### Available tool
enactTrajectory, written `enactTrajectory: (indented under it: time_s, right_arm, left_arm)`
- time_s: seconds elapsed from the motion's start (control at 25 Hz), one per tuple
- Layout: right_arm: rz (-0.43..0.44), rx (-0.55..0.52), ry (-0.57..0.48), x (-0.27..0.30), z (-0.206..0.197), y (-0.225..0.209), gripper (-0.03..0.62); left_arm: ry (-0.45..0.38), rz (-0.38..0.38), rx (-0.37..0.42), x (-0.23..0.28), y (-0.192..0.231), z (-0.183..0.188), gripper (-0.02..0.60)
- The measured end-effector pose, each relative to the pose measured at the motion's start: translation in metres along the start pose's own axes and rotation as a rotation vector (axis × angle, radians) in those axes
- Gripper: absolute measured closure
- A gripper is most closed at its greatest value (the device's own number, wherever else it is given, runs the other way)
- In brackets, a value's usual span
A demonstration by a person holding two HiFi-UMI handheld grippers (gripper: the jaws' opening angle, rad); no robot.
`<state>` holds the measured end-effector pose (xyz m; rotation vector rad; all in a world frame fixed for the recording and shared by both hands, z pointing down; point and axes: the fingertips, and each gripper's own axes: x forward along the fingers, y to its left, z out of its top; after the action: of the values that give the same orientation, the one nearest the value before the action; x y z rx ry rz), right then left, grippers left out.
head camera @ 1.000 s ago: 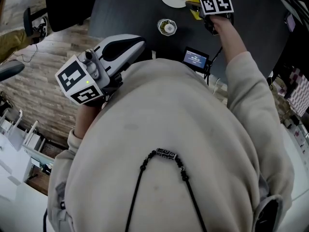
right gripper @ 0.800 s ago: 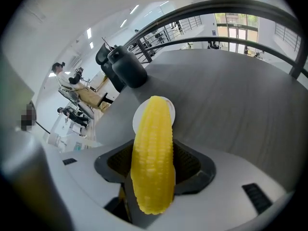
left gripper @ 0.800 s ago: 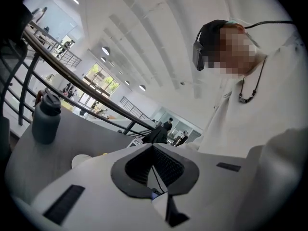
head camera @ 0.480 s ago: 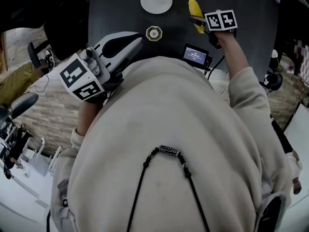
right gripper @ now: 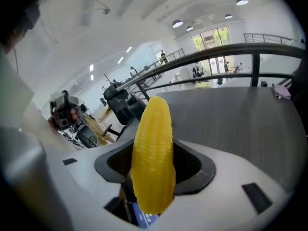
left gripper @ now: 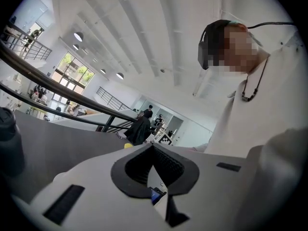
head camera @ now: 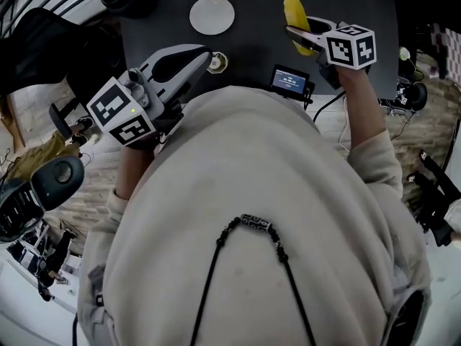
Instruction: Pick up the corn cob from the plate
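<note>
The yellow corn cob is lifted above the dark table, and my right gripper is shut on it. In the right gripper view the corn cob stands upright between the pads of the right gripper, its tip pointing away. The white plate lies bare at the table's far side, left of the cob. My left gripper is held near the table's near edge, away from the plate. In its own view the left gripper has its jaws together with nothing in them.
A small device with a lit screen sits at the table's near edge, and a small round jar sits beside the left gripper's tips. A black chair stands on the floor at left. A dark bottle shows in the left gripper view.
My right gripper has risen with the corn cob, off the plate and to its right. The left gripper has shifted a little and rolled, still with nothing in it.
</note>
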<state>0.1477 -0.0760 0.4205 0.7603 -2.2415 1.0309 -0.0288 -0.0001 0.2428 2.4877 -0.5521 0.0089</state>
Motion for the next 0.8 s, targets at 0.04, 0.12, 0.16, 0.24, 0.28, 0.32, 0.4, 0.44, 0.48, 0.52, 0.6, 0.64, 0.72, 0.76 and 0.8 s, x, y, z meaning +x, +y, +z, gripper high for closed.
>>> enactTrajectory:
  time_s: [0.04,0.12,0.16,0.24,0.28,0.32,0.4,0.44,0.48,0.52,0.6,0.64,0.72,0.76,0.8]
  right_arm:
    - [0.008,-0.008,-0.031,-0.008,0.009,0.008,0.347]
    - [0.014,-0.029,-0.085,-0.024,0.028,0.023,0.347]
    - [0.016,-0.044,-0.107,-0.031,0.036,0.032,0.347]
    - [0.024,-0.078,-0.146,-0.044,0.05,0.05,0.347]
    - [0.029,-0.095,-0.163,-0.051,0.056,0.059,0.347]
    - [0.035,-0.11,-0.179,-0.057,0.061,0.068,0.347]
    - [0.046,-0.138,-0.206,-0.067,0.071,0.082,0.347]
    - [0.049,-0.148,-0.218,-0.071,0.076,0.088,0.347]
    - [0.05,-0.158,-0.23,-0.075,0.081,0.094,0.347]
    - [0.052,-0.166,-0.241,-0.078,0.085,0.099,0.347]
    - [0.061,-0.181,-0.268,-0.085,0.092,0.108,0.347]
    - [0.069,-0.187,-0.283,-0.089,0.094,0.113,0.347]
    - [0.088,-0.201,-0.31,-0.096,0.1,0.121,0.347]
    - [0.094,-0.208,-0.32,-0.099,0.102,0.125,0.347]
    - [0.099,-0.215,-0.329,-0.102,0.105,0.129,0.347]
  left_arm:
    - [0.006,-0.013,0.006,0.003,0.002,0.002,0.581]
    - [0.015,-0.036,0.019,0.007,0.007,0.006,0.581]
    - [0.017,-0.044,0.026,0.008,0.008,0.008,0.581]
    - [0.017,-0.055,0.039,0.009,0.007,0.012,0.581]
    - [0.017,-0.061,0.045,0.01,0.005,0.014,0.58]
    - [0.017,-0.067,0.051,0.011,0.004,0.016,0.581]
    - [0.019,-0.079,0.062,0.013,0.002,0.019,0.581]
    - [0.02,-0.085,0.068,0.014,0.002,0.021,0.581]
    - [0.02,-0.089,0.074,0.015,0.002,0.023,0.581]
    - [0.02,-0.093,0.081,0.016,0.002,0.024,0.581]
    - [0.016,-0.1,0.092,0.017,0.0,0.029,0.581]
    - [0.013,-0.102,0.097,0.018,-0.001,0.031,0.58]
    - [0.007,-0.104,0.105,0.019,-0.001,0.034,0.581]
    - [0.005,-0.104,0.107,0.02,-0.001,0.035,0.581]
    - [0.003,-0.103,0.109,0.019,-0.001,0.036,0.581]
